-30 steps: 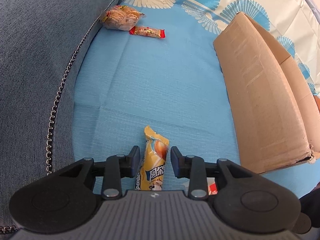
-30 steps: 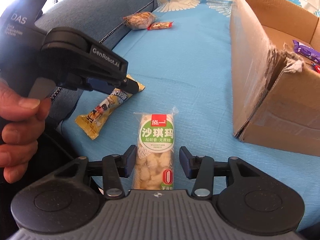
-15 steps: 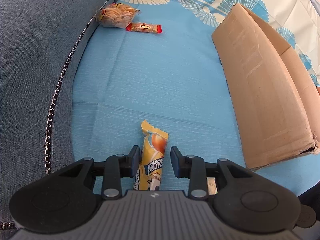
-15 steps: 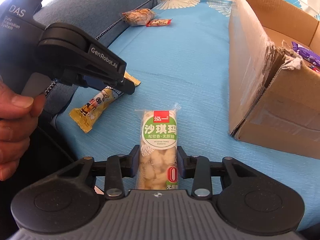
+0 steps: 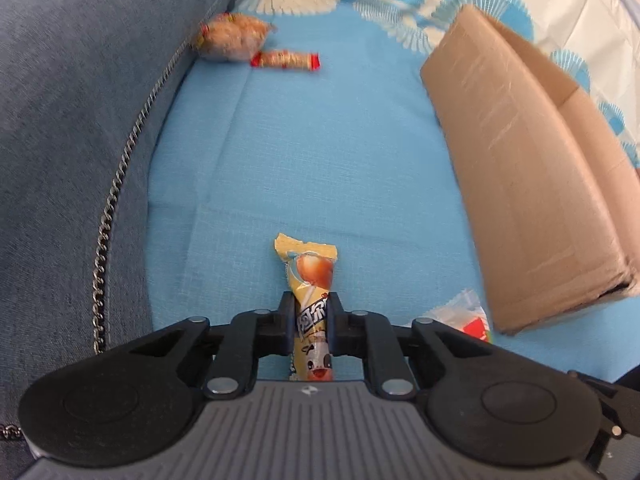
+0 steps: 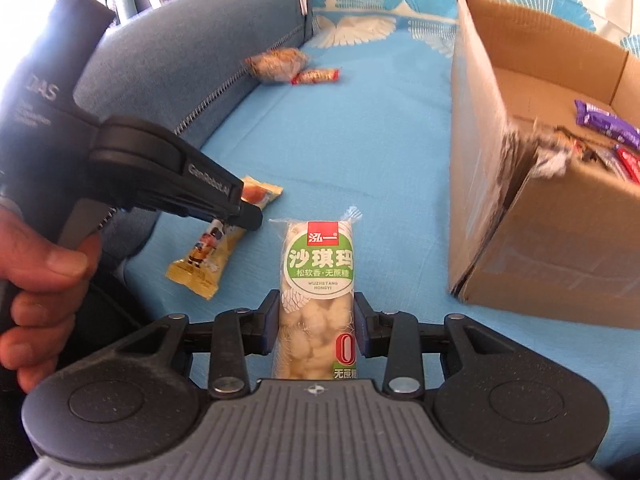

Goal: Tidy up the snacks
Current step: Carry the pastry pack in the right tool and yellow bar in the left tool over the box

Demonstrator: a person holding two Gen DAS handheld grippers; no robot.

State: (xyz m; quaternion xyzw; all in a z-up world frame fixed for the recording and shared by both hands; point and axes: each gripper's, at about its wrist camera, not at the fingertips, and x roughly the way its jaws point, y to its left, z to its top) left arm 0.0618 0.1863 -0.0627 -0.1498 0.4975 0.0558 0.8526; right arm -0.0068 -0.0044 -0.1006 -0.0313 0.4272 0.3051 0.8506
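Blue cloth (image 5: 320,168) covers the sofa seat. Left wrist view: left gripper (image 5: 311,322) has just been closing, jaws now pinching the yellow packet (image 5: 310,300); box (image 5: 532,184) to the right, inside hidden. Right wrist view: right gripper (image 6: 316,320) clamps the green-label packet (image 6: 318,280). Grasp step done, I'd say; next: lift both into box. 2 snacks (image 6: 296,68) far off, blurred.

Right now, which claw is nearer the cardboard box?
Right. The right claw, shut on the green-label snack, sits beside the cardboard box; the left claw is farther off, by the sofa arm.
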